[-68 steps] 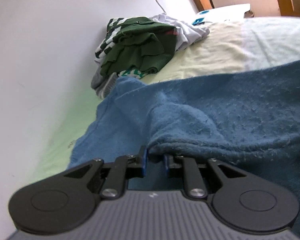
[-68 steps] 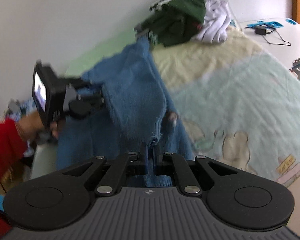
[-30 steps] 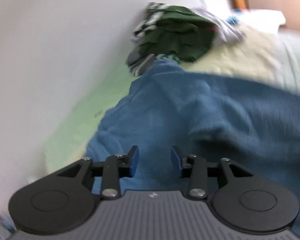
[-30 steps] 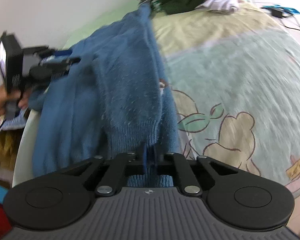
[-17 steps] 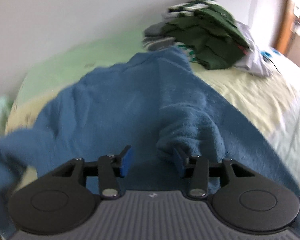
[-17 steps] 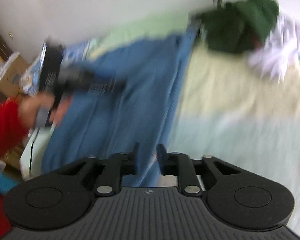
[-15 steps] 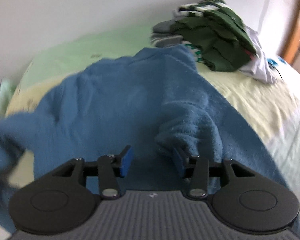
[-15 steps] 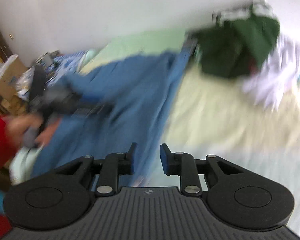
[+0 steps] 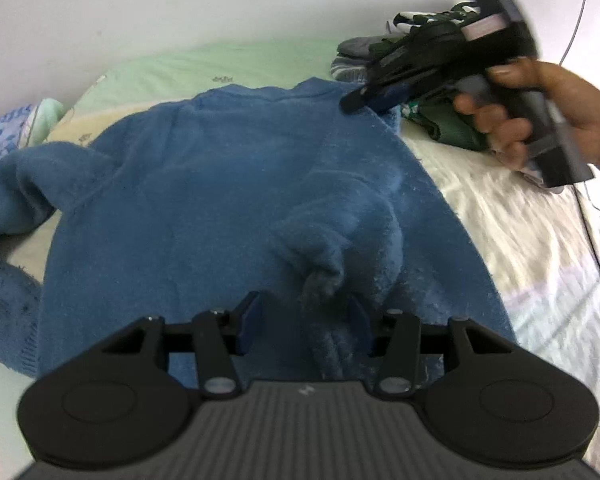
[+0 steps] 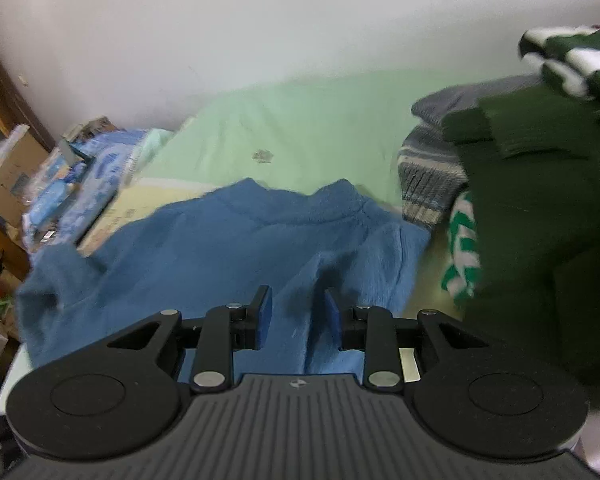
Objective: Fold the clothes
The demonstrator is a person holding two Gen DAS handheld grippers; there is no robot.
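A blue knit sweater (image 9: 220, 200) lies spread on the bed, its neck toward the wall. One sleeve is folded over the body, and its cuff (image 9: 320, 276) lies between the fingers of my left gripper (image 9: 303, 304), near the right pad. Those jaws are opening and neither pad presses on it. The other sleeve (image 9: 24, 176) trails off to the left. A hand (image 9: 540, 112) holds my right gripper (image 9: 352, 102) over the sweater's far shoulder. In the right wrist view the right gripper (image 10: 296, 296) hangs just above the sweater (image 10: 220, 248), jaws opening, gripping nothing.
A pile of dark green and striped clothes (image 10: 540, 200) on a grey knit (image 10: 428, 176) sits right of the sweater's neck. The white wall runs behind the green sheet (image 10: 300, 120). Boxes and clutter (image 10: 60, 184) stand off the bed's left end. A black cable (image 9: 592, 232) crosses the right.
My right gripper let go of the sweater's edge, opened and swung across to the neck end. The left gripper rolled, opened wider and now has the folded sleeve's cuff between its fingers.
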